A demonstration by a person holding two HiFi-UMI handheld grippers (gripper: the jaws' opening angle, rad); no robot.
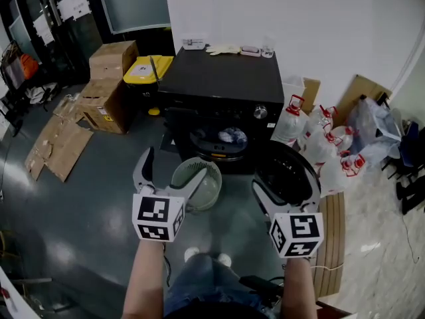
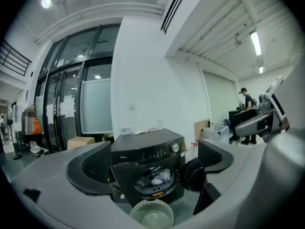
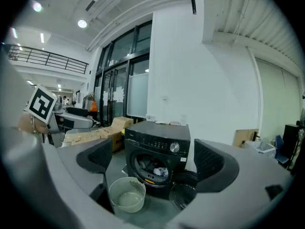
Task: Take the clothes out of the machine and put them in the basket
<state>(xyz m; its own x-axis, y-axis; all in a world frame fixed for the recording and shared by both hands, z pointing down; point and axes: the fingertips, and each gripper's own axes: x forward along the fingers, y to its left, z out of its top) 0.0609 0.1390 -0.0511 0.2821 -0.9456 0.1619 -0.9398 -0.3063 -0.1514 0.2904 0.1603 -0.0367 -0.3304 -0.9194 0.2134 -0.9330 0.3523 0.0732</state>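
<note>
With my left gripper (image 1: 174,168) and right gripper (image 1: 284,185) released and empty, I face the open black washing machine (image 1: 222,78). A pale round plastic basket (image 1: 211,178) waits near for the crumpled clothes (image 1: 232,137).

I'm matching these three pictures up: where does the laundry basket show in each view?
Head view: basket at centre, on the floor in front of the washing machine.
Left gripper view: basket at bottom centre, below the machine.
Right gripper view: basket lower left of centre, left of the open door.
Shared landmark: the machine's silver knob.
</note>
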